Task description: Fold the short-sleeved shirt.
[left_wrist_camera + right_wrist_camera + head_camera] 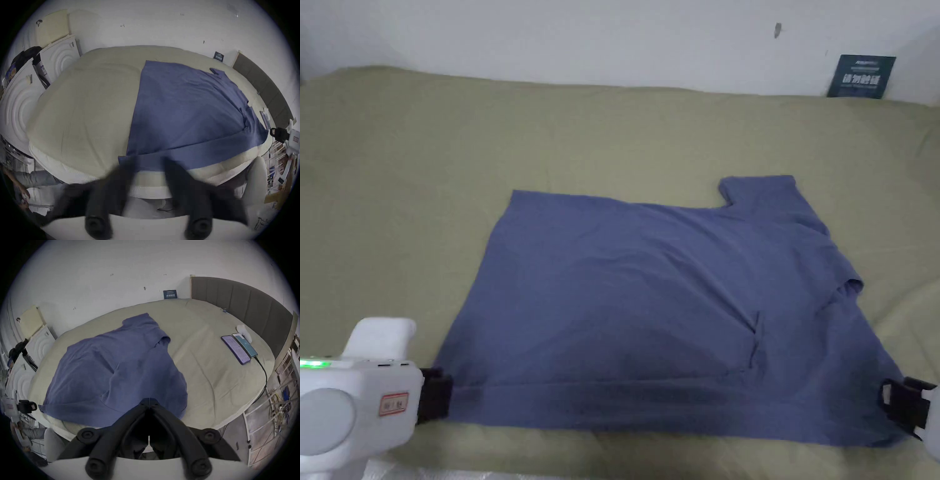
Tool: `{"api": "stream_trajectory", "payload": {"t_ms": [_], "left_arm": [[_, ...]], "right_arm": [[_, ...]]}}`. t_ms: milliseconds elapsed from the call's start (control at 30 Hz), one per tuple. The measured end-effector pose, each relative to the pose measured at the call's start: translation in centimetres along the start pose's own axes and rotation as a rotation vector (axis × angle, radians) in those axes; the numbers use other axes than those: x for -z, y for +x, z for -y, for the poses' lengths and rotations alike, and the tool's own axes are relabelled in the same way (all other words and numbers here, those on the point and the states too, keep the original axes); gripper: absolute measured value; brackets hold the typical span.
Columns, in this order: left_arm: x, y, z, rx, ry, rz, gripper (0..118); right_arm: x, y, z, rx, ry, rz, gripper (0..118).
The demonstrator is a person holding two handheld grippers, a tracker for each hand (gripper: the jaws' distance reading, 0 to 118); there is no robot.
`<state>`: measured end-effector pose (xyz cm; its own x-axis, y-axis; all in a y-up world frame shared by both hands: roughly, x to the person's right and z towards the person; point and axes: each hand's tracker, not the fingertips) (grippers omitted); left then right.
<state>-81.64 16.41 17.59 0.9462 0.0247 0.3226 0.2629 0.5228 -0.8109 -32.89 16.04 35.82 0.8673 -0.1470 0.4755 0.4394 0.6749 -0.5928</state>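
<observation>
On the olive bed (pixel 425 187), the blue shirt (pixel 650 300) is lying with its long axis running left to right, both grippers sitting at its near corners. The left gripper (pixel 149 164) is spread apart at the hem corner (blurred); the right gripper (pixel 149 402) is pinching together on the shirt's edge.

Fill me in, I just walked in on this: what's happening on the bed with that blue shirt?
A person is folding a blue short-sleeved shirt spread on the bed, a hand-held gripper in each hand. The left hand-held gripper is open at the shirt's near left corner, jaws apart. The right hand-held gripper has its jaws together at the near right corner, apparently pinching the fabric. Two phones lie off to the right.
</observation>
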Motion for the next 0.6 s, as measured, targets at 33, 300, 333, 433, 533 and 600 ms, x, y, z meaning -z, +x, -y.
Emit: {"api": "stream_trajectory", "payload": {"t_ms": [33, 300, 333, 433, 533, 600], "left_arm": [[0.4, -0.2, -0.1, 0.002, -0.009, 0.002, 88], [5.4, -2.7, -0.3, -0.077, -0.116, 0.026, 56], [5.7, -2.6, -0.2, -0.071, -0.139, 0.028, 13], [6.0, -2.1, 0.3, -0.107, -0.133, 0.029, 9], [5.0, -1.3, 0.1, -0.051, -0.103, 0.026, 9], [4.5, -1.1, 0.1, -0.037, -0.093, 0.023, 9]], "right_arm": [[-0.3, -0.6, 0.0, 0.001, -0.01, -0.001, 0], [0.7, -0.2, 0.8, 0.066, -0.065, -0.013, 0], [0.7, -0.2, 0.9, 0.065, -0.073, -0.005, 0], [0.6, 0.1, 0.9, 0.074, -0.085, 0.001, 0], [0.2, 0.3, 0.8, 0.074, -0.083, 0.006, 0], [0.1, 0.9, 0.6, 0.074, -0.077, 0.015, 0]]}}
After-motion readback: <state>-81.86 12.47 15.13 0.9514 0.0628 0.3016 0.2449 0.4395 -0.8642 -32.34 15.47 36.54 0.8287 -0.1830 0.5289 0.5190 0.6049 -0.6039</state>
